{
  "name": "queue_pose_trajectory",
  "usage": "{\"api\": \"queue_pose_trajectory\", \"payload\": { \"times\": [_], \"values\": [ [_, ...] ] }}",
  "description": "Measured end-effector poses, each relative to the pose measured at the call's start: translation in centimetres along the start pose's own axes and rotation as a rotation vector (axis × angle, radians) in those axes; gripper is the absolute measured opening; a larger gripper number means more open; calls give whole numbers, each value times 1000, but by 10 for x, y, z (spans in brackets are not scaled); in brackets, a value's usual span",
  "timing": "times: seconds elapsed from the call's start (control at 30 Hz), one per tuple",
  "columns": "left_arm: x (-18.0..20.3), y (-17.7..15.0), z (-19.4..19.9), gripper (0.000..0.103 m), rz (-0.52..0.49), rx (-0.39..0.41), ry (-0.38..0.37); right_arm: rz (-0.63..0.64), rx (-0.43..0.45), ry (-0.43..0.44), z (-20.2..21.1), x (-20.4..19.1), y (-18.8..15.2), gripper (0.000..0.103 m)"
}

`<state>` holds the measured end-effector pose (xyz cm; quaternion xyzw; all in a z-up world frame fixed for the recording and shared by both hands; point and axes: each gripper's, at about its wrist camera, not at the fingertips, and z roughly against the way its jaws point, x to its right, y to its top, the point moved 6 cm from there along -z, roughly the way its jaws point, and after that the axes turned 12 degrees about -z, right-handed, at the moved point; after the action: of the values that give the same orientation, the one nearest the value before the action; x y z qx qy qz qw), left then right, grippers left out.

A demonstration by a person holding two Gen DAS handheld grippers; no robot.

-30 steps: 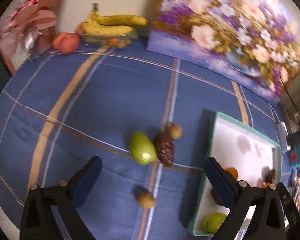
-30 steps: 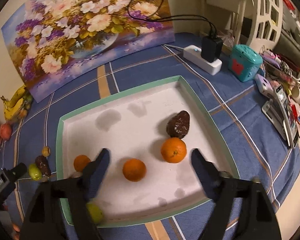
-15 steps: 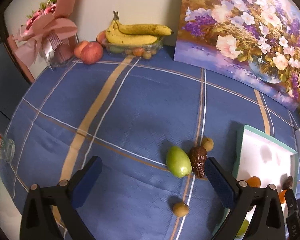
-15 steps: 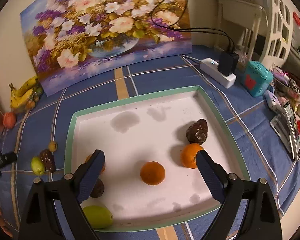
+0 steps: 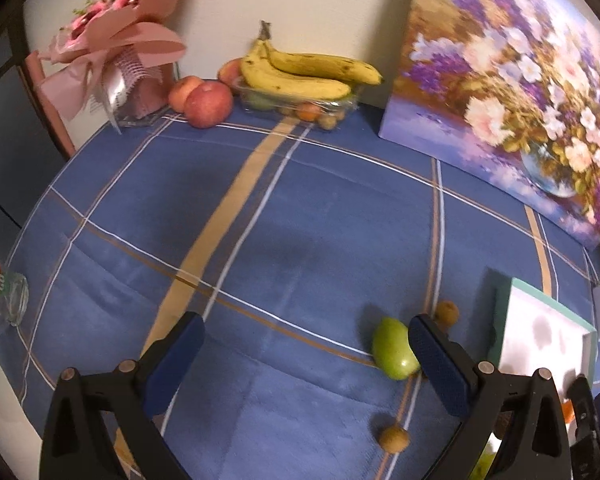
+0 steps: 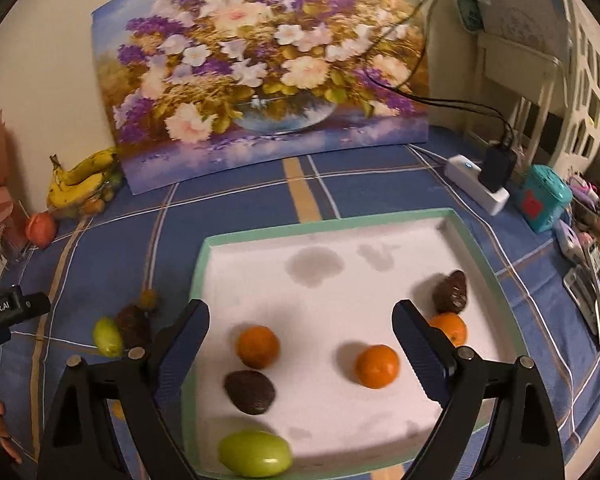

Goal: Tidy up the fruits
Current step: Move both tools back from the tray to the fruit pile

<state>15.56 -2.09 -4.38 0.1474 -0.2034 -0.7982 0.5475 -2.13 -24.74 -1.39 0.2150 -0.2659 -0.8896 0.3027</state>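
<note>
A white tray with a green rim [image 6: 474,240] holds three oranges [image 6: 377,366], two dark brown fruits [image 6: 249,391] and a green fruit [image 6: 256,453]. My right gripper [image 6: 300,350] is open and empty above the tray. On the blue cloth left of the tray lie a green fruit [image 5: 393,349], a dark brown fruit [image 6: 134,326] and two small brown fruits [image 5: 394,439]. My left gripper [image 5: 304,364] is open and empty above the cloth, its right finger beside the green fruit. The tray's corner shows in the left wrist view [image 5: 500,292].
Bananas [image 5: 308,74] on a clear container and apples [image 5: 208,102] sit at the back by the wall, next to a pink bouquet [image 5: 112,52]. A flower painting [image 6: 260,80] leans on the wall. A power strip [image 6: 476,184], teal box [image 6: 544,196] and clutter lie at right. A glass [image 5: 2,300] is at left.
My left gripper has drawn back and swung left, so the loose fruits have shifted toward its right finger. My right gripper has pulled back and now shows the tray's near corner.
</note>
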Motion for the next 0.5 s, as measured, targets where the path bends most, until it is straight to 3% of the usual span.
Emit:
{"api": "queue_pose_trajectory", "payload": {
  "times": [0.23, 0.37, 0.5],
  "values": [
    [-27, 5, 1, 103, 81, 91, -22, -50, -75, 181, -9, -48, 3, 93],
    [-40, 9, -3, 103, 121, 101, -47, 28, -71, 200, -12, -76, 0, 93],
    [-46, 12, -4, 103, 109, 102, -22, 56, -90, 231, -17, -96, -3, 93]
  ]
}}
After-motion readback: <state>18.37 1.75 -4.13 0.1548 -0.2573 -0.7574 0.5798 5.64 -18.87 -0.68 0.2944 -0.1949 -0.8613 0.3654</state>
